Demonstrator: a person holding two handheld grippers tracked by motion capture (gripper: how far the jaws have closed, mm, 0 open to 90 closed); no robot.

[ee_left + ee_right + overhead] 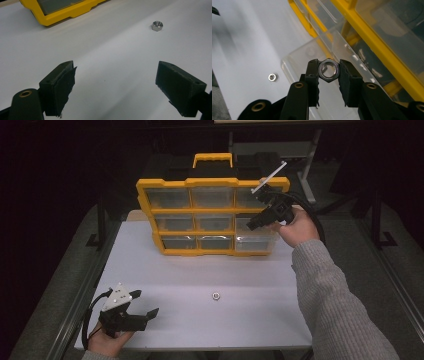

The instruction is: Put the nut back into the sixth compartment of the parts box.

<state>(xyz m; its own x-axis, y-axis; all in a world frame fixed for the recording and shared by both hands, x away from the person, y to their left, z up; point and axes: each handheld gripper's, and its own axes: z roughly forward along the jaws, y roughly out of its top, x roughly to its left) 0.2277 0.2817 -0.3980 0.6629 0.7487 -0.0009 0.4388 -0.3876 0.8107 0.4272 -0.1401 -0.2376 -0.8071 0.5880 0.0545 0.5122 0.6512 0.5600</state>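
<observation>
While the left gripper [116, 85] gapes empty, right gripper [329, 72] fingers clamp the hex nut [328, 70], beside organizer [372, 42].

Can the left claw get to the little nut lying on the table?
Probably yes. The left claw is open, and only bare white table lies between it and the nut.

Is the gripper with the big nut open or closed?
Closed: the right gripper has its fingers pressed on both sides of the big nut.
</observation>
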